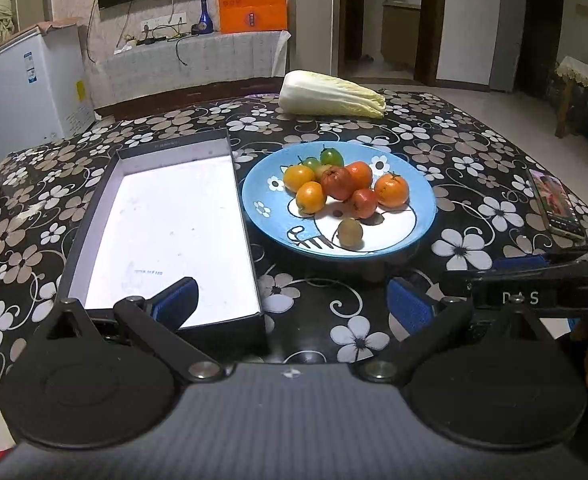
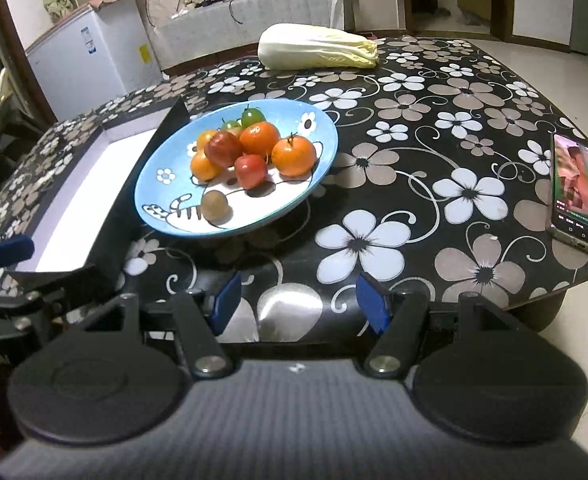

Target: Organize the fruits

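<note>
A blue plate [image 1: 422,200] [image 2: 318,128] holds several small fruits: oranges [image 1: 391,189] [image 2: 294,155], red apples [image 1: 337,183] [image 2: 223,149], green ones [image 1: 331,156] [image 2: 252,117] and a brown kiwi [image 1: 350,233] [image 2: 215,207] at its near edge. An open black box with a white floor [image 1: 173,236] [image 2: 77,208] lies left of the plate. My left gripper [image 1: 294,300] is open and empty over the table's near edge, between box and plate. My right gripper [image 2: 298,300] is open and empty at the near edge, right of the plate.
A napa cabbage [image 1: 330,94] [image 2: 318,48] lies at the table's far side. A lit phone [image 1: 558,204] [image 2: 582,192] lies at the right edge. The floral tablecloth [image 1: 474,152] [image 2: 434,120] covers the table. A white appliance [image 1: 25,88] stands off to the left.
</note>
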Demonstrator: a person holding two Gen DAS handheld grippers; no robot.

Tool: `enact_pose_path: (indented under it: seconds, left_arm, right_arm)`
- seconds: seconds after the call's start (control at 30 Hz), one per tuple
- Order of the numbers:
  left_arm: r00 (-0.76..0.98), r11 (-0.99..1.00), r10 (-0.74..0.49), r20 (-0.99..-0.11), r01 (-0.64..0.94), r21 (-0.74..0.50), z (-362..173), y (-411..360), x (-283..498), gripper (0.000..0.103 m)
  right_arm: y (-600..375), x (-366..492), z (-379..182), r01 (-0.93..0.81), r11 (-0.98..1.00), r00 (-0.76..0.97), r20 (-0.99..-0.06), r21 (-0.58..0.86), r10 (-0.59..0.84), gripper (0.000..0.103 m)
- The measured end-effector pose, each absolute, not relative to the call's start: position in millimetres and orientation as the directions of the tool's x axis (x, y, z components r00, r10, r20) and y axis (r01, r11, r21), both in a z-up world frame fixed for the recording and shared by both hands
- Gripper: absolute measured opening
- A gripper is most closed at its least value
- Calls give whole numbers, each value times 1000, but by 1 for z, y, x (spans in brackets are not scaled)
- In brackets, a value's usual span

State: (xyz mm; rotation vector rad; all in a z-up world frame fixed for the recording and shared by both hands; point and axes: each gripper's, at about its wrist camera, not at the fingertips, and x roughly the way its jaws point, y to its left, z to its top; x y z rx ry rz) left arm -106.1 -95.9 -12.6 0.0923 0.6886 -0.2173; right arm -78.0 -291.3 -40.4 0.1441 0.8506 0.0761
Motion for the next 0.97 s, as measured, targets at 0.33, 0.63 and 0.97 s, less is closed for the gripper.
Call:
enact_pose_path:
  seconds: [0.33,0.63,0.97]
  left_arm:
    - [751,973,-165,-640,230,19,-14,-97,-106,102]
    - [750,972,-167,-640,232,19,-14,-97,-106,102]
    - [769,971,-155,-620,234,47,-16,-99,-111,101]
  right_arm:
    - [-287,-75,-44,-24,990,639,-759,140,123,66]
    - [-286,-75,-44,-26,990,636,-762,140,125,66]
    - [-285,-75,-45,-26,990,635,-763,138,123,66]
